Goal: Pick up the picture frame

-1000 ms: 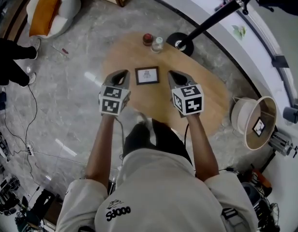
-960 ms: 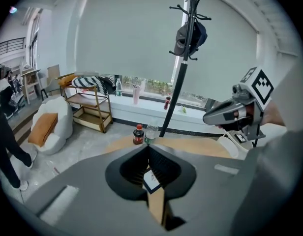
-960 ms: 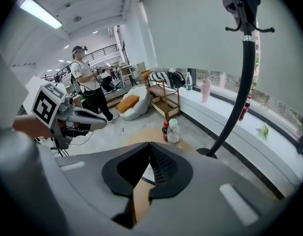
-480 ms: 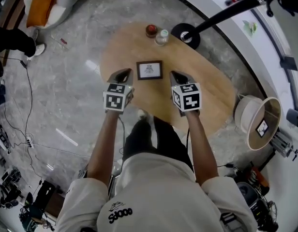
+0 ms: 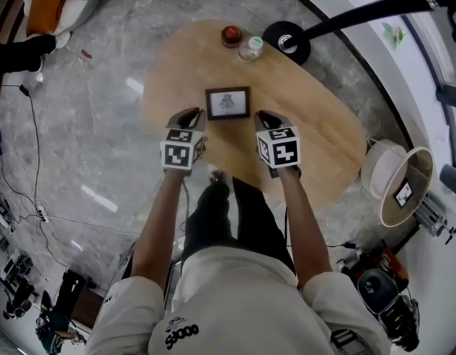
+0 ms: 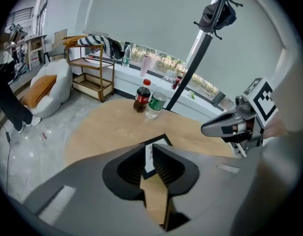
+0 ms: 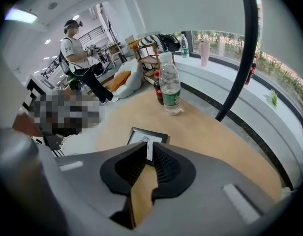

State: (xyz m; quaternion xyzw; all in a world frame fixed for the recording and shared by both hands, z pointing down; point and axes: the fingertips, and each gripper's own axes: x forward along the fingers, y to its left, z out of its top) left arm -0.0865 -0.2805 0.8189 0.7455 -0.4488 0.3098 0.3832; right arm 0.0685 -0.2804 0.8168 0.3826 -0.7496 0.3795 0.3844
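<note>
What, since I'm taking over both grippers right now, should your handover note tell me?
Left gripper: jaws a little apart, just been opening, nothing between them.
Right gripper: the same, empty.
Picture frame: flat on the wooden table, just beyond and between the two grippers, untouched.
Done: approach only.
Left: probably set the jaws on the frame's edges, close, lift.

One picture frame (image 5: 228,102), two bottles (image 5: 231,35) (image 5: 251,47), two grippers (image 5: 188,115) (image 5: 267,115), one oval wooden table (image 5: 317,124), one black pole stand (image 5: 286,43)
</note>
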